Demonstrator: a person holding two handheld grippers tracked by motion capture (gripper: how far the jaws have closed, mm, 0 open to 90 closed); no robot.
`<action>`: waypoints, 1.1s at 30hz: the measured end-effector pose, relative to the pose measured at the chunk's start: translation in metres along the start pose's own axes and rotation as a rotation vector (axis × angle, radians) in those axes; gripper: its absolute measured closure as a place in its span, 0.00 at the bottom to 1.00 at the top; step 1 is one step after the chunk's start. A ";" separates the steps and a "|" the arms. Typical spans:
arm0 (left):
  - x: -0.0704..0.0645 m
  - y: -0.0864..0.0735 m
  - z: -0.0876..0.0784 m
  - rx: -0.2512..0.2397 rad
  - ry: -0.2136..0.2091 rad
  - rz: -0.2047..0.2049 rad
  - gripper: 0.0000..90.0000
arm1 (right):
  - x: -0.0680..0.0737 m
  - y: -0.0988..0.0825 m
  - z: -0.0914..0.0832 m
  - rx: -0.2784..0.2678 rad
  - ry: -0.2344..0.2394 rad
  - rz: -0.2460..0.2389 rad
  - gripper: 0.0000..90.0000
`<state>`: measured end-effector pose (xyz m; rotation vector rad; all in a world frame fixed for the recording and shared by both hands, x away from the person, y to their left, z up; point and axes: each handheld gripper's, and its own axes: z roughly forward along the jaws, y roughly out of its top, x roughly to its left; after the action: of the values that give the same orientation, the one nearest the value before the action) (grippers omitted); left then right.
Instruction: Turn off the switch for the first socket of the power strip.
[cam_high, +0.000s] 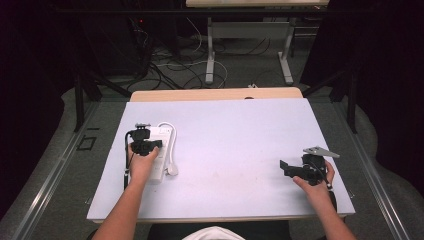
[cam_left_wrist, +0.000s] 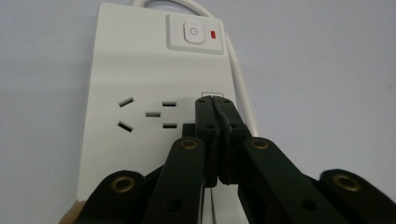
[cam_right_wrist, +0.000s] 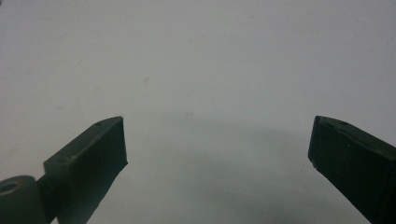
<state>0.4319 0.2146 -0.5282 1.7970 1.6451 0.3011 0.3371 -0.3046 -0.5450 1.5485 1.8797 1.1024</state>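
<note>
Jaws of the left gripper (cam_left_wrist: 215, 100) are pressed together with nothing between them, tips over the white power strip (cam_left_wrist: 140, 79) near its sockets. That strip lies flat on the counter (cam_high: 230, 145) at its left side. Well apart, the right gripper (cam_right_wrist: 217, 140) is spread wide over bare counter, empty.

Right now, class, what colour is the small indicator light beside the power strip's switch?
Red. The indicator light on the white power strip shows best in the left gripper view.

Pale table (cam_high: 235, 150) – behind it, floor cables (cam_high: 170, 65), another table's legs (cam_high: 210, 50).
</note>
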 end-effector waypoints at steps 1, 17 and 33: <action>0.000 0.000 0.000 0.000 0.000 0.000 1.00 | 0.000 0.000 0.000 0.000 0.000 0.001 0.04; 0.001 -0.002 0.002 0.001 0.004 0.007 1.00 | 0.000 0.000 0.000 -0.001 0.002 -0.004 0.04; 0.002 -0.002 0.002 0.001 -0.007 -0.002 1.00 | -0.001 0.000 0.000 -0.002 0.002 -0.001 0.04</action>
<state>0.4314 0.2162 -0.5314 1.7953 1.6423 0.2921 0.3372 -0.3051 -0.5450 1.5456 1.8799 1.1058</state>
